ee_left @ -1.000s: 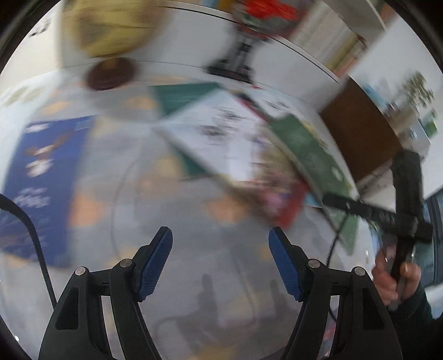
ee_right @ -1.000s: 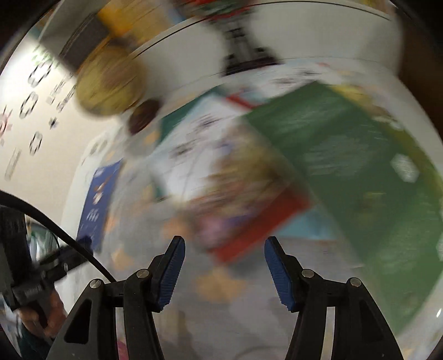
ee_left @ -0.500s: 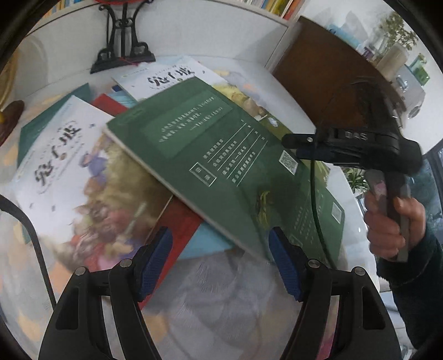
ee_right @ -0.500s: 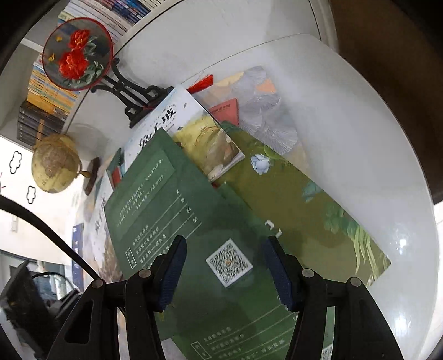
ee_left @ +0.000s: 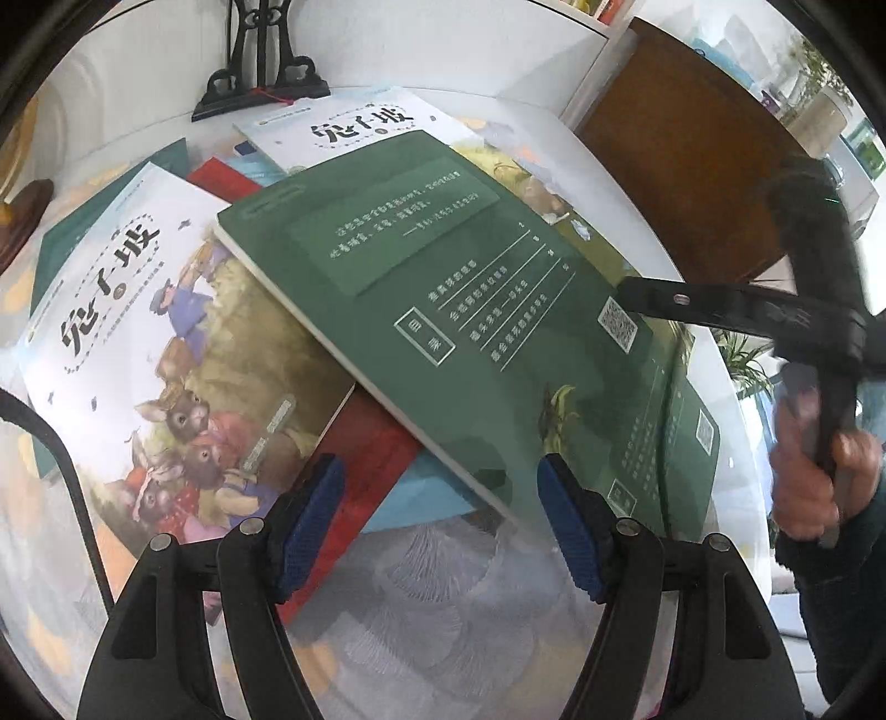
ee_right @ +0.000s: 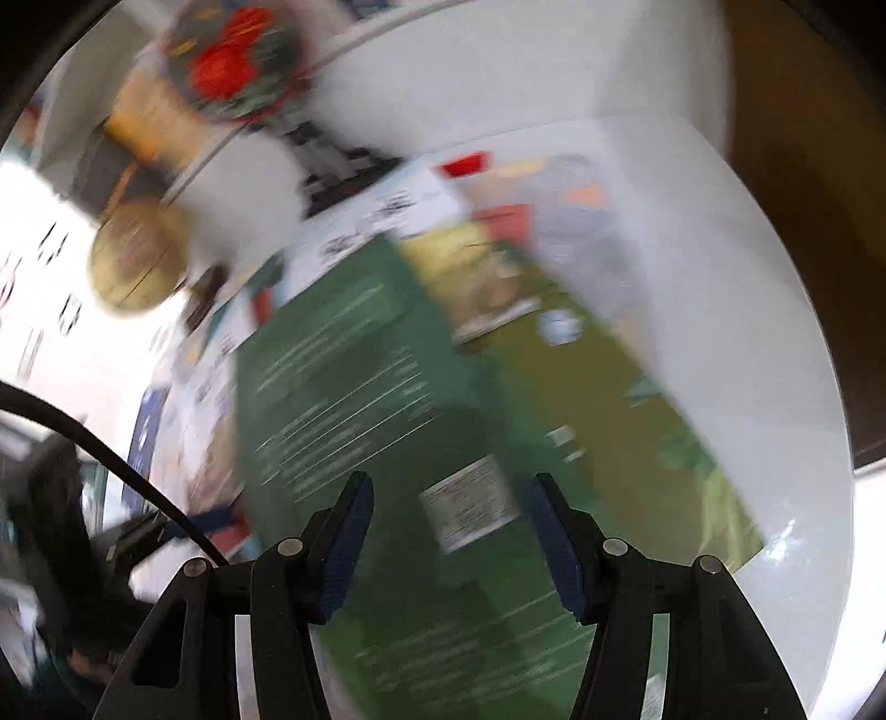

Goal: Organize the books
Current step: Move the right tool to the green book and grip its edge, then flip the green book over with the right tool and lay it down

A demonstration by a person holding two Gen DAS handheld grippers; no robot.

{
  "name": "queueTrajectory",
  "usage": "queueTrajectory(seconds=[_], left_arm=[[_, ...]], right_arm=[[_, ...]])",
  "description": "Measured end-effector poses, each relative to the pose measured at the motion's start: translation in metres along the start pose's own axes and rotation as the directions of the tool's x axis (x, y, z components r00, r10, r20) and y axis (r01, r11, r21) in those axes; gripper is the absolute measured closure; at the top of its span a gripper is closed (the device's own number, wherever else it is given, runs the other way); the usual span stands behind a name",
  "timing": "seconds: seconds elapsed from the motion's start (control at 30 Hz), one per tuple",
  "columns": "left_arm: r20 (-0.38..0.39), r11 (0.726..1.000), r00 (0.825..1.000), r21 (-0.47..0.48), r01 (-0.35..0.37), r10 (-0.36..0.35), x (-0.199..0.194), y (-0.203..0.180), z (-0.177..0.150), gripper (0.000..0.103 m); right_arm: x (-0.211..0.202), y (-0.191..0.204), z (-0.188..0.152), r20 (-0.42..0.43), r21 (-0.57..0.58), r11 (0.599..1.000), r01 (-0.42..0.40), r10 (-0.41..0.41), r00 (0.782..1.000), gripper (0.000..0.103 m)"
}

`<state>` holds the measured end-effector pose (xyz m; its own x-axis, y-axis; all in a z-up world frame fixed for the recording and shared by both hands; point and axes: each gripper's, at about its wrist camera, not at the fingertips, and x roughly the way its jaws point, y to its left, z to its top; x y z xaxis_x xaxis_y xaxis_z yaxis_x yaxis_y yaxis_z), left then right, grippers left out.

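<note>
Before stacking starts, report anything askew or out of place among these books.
The books lie in a skewed, overlapping heap. The green book sits diagonally on top, one corner propped on the rabbit picture book, covering a red book. Nothing looks torn or spilled.

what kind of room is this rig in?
Likely a home study or reading corner. Picture books lie scattered over a white table, a globe and a fan on a black stand sit at its back edge, and a strip of shelved book spines shows behind.
</note>
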<state>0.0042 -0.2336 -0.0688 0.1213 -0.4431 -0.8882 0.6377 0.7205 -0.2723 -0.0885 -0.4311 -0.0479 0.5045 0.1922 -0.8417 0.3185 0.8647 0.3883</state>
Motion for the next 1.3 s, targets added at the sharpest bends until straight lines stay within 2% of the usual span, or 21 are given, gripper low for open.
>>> queueTrajectory(seconds=[0.03, 0.07, 0.17, 0.23, 0.33, 0.43, 0.53, 0.67, 0.8, 0.87, 0.93, 1.0, 1.07, 1.2, 1.3], left_arm=[[0.003, 1.000, 1.000, 0.001, 0.001, -0.001, 0.002, -0.002, 0.001, 0.034], [0.006, 1.000, 1.000, 0.005, 0.001, -0.001, 0.003, -0.003, 0.002, 0.034], [0.008, 1.000, 1.000, 0.016, -0.001, 0.001, 0.005, -0.006, 0.003, 0.031], [0.011, 0.998, 0.998, 0.024, -0.056, 0.056, 0.003, -0.004, 0.003, 0.031], [0.006, 1.000, 1.000, 0.005, -0.029, 0.029, 0.000, 0.003, 0.002, 0.031], [0.005, 1.000, 1.000, -0.009, -0.022, 0.022, -0.002, 0.005, 0.003, 0.031], [0.002, 0.999, 0.999, 0.010, -0.040, 0.040, 0.001, -0.001, 0.001, 0.031], [0.012, 0.999, 0.999, 0.014, -0.044, 0.043, 0.003, -0.004, 0.000, 0.031], [0.025, 0.999, 0.999, -0.001, -0.038, 0.038, 0.004, -0.002, 0.000, 0.031], [0.026, 0.999, 0.999, -0.009, -0.045, 0.045, 0.004, -0.001, -0.002, 0.031], [0.031, 0.999, 0.998, -0.019, -0.050, 0.051, 0.002, 0.000, -0.006, 0.030], [0.038, 0.999, 0.999, -0.026, -0.037, 0.038, 0.000, 0.002, -0.008, 0.031], [0.044, 0.999, 0.999, -0.046, -0.017, 0.019, -0.002, 0.005, -0.008, 0.031], [0.048, 0.998, 0.999, -0.061, 0.000, 0.003, -0.007, 0.008, -0.011, 0.030], [0.054, 0.994, 0.997, -0.092, 0.050, -0.045, -0.010, 0.014, -0.014, 0.030]], right_arm=[[0.009, -0.010, 0.004, -0.026, 0.030, 1.000, -0.009, 0.010, 1.000, 0.052], [0.011, -0.013, 0.005, -0.030, 0.038, 0.999, -0.024, 0.025, 0.999, 0.052], [0.009, -0.004, -0.003, -0.048, 0.002, 0.998, -0.067, 0.067, 0.997, 0.052], [0.012, 0.009, -0.017, -0.104, -0.033, 0.991, -0.127, 0.123, 0.987, 0.052], [0.012, 0.020, -0.024, -0.123, -0.089, 0.987, -0.131, 0.119, 0.985, 0.053], [0.015, 0.014, -0.007, -0.086, -0.047, 0.989, -0.142, 0.137, 0.987, 0.053], [0.023, 0.014, 0.023, -0.035, -0.036, 0.990, -0.136, 0.135, 0.990, 0.054], [0.040, 0.022, 0.045, -0.051, -0.053, 0.985, -0.162, 0.160, 0.986, 0.058], [0.052, 0.034, 0.047, -0.068, -0.124, 0.985, -0.123, 0.115, 0.991, 0.057], [0.051, 0.033, 0.047, -0.064, -0.106, 0.984, -0.141, 0.135, 0.989, 0.055], [0.050, 0.022, 0.045, -0.079, -0.046, 0.978, -0.205, 0.201, 0.976, 0.055], [0.046, 0.005, 0.043, -0.083, 0.057, 0.951, -0.302, 0.306, 0.948, 0.055], [0.036, -0.010, 0.039, -0.045, 0.127, 0.906, -0.403, 0.412, 0.910, 0.055], [0.015, -0.008, 0.027, -0.010, 0.138, 0.864, -0.483, 0.489, 0.872, 0.055], [0.017, 0.002, 0.018, -0.038, 0.164, 0.816, -0.555, 0.567, 0.823, 0.055]])
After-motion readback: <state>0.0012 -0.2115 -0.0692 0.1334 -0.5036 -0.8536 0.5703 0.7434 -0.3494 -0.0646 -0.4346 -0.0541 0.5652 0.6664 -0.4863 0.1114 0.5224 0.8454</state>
